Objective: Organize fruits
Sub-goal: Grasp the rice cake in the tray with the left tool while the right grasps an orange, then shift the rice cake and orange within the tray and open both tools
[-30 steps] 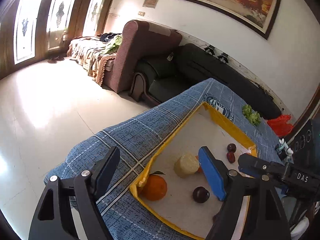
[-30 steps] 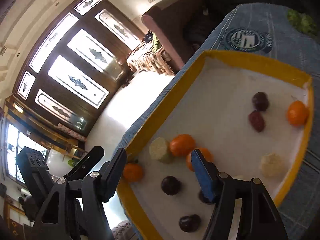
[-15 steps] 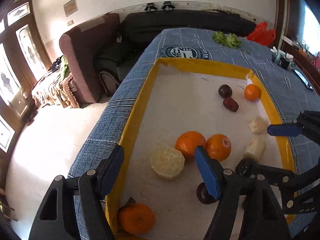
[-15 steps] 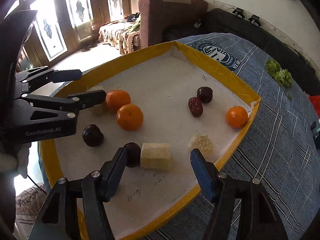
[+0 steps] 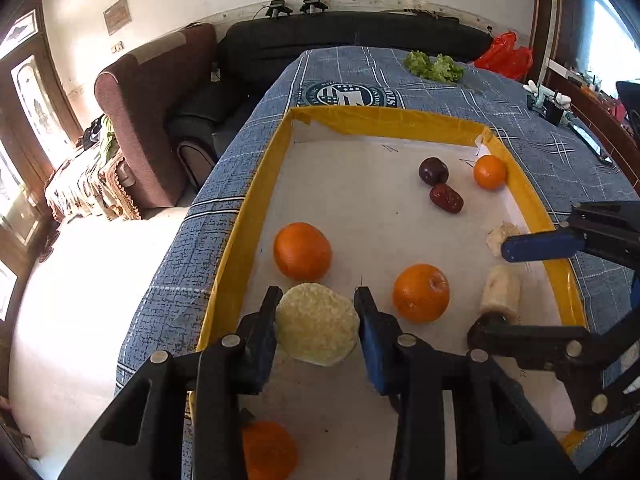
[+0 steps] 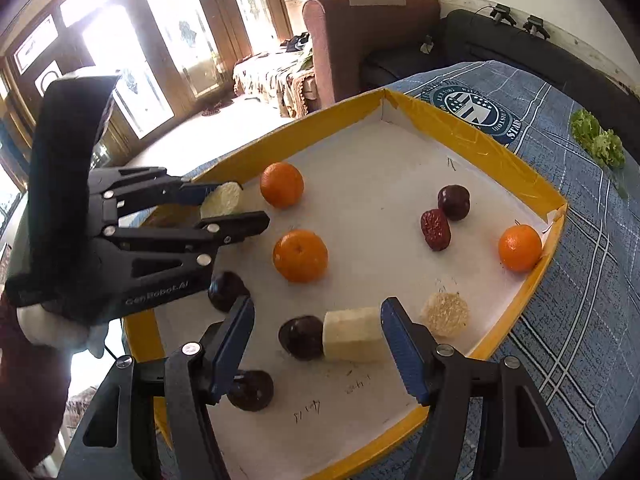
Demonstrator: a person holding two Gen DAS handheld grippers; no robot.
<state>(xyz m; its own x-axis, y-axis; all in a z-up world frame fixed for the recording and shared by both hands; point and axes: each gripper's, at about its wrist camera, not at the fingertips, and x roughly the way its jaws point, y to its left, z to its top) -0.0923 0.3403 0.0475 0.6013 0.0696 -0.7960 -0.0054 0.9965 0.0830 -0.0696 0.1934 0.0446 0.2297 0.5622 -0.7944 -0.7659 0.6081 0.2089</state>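
At lower centre of the left view, we see the left claw closing on the pale fruit slice, seemingly soft, best held by its rim, while the right claw gapes around a pale chunk.

The right gripper stands with its jaws apart over the yellow-rimmed tray; a pale cut block lies between them, near the right finger, with no pad pressing it; a dark plum touches the block's left end; at left, the left gripper is closing its jaws on a pale round slice; three oranges, a red date and more plums lie scattered on the white floor.
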